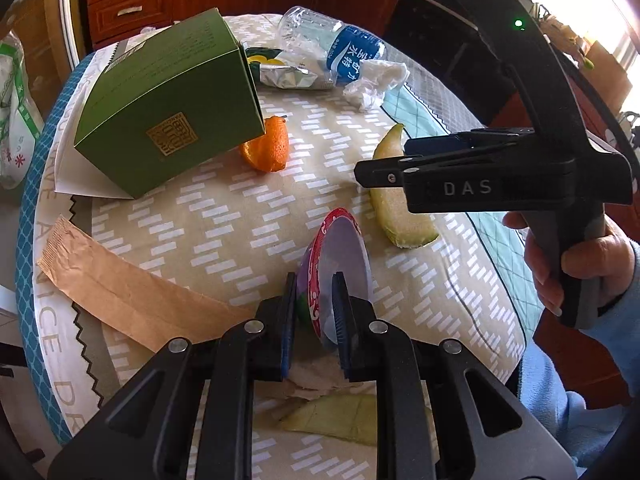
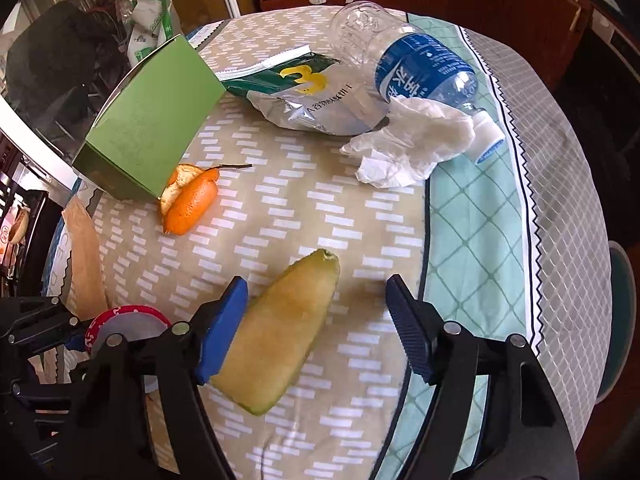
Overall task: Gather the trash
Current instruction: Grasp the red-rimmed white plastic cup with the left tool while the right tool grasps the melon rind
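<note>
Left gripper is clamped on the rim of a red-rimmed paper cup, lower centre. Right gripper is wide open around a melon rind. Green box, orange peel, water bottle, snack bag and tissue remain uncollected on the table.

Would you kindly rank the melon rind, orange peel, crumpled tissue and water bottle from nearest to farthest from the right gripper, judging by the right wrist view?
1. Melon rind: between the open fingers of the right gripper, toward the left one.
2. Orange peel: ahead, left, by the green box.
3. Crumpled tissue: ahead, right.
4. Water bottle: just behind the tissue, far right.
</note>
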`<state>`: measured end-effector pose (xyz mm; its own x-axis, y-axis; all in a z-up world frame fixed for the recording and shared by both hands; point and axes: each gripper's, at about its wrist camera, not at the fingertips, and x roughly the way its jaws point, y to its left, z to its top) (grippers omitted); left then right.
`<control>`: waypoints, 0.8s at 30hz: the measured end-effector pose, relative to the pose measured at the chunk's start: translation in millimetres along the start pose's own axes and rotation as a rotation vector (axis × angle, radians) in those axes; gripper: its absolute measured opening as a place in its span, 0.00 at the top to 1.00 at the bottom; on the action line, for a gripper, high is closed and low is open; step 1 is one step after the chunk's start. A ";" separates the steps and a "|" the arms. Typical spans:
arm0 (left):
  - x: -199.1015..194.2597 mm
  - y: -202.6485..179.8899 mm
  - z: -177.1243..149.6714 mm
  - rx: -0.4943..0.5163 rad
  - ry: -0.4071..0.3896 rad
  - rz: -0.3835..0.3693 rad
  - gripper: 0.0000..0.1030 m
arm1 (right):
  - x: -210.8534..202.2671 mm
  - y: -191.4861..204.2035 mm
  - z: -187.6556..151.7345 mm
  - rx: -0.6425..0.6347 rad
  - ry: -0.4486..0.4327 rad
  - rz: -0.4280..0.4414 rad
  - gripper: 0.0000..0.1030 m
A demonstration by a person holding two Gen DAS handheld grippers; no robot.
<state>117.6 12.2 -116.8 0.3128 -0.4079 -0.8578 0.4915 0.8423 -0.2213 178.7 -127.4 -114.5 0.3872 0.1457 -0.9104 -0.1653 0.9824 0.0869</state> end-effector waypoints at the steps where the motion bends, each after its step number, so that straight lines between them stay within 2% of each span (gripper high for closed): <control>1: 0.0 0.7 0.0 -0.004 0.001 -0.005 0.82 | 1.0 1.2 1.5 -0.010 -0.002 0.000 0.33; 5: -1.5 3.2 -1.5 -0.016 0.002 -0.016 0.82 | 2.8 7.9 1.7 -0.048 -0.014 -0.015 0.35; 7: -1.5 3.0 -1.5 -0.019 0.000 -0.015 0.82 | 0.1 16.5 -2.2 -0.089 -0.026 -0.020 0.45; 8: -1.4 2.2 -1.5 -0.017 -0.001 -0.012 0.82 | -2.6 19.5 -5.4 -0.102 -0.028 -0.010 0.57; 9: -1.2 1.7 -1.6 -0.014 -0.003 -0.008 0.82 | -4.0 22.8 -6.5 -0.114 -0.027 -0.006 0.63; 11: -1.0 0.8 -1.7 -0.009 -0.004 -0.003 0.82 | -6.6 27.9 -7.9 -0.137 -0.030 0.004 0.69; 17: -0.9 0.5 -0.7 -0.014 0.000 0.010 0.82 | -25.9 24.8 -13.0 -0.104 -0.046 0.035 0.79; 19: -0.9 -1.4 -0.6 -0.010 0.001 0.026 0.82 | -34.8 20.5 -15.6 -0.081 -0.056 0.042 0.87; 21: -1.9 -2.4 -1.1 -0.010 -0.001 0.044 0.85 | -42.5 16.3 -18.3 -0.060 -0.064 0.052 0.88; 22: -2.1 -3.6 -1.2 -0.007 0.000 0.064 0.90 | -46.2 14.5 -20.8 -0.054 -0.069 0.049 0.88; 24: -4.2 -5.0 -1.1 -0.010 0.000 0.078 0.90 | -53.4 10.8 -23.4 -0.038 -0.085 0.040 0.89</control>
<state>113.0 10.1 -112.7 0.3497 -0.3409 -0.8727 0.4573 0.8751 -0.1586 135.1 -127.4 -74.3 0.4546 0.1953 -0.8690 -0.2153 0.9708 0.1056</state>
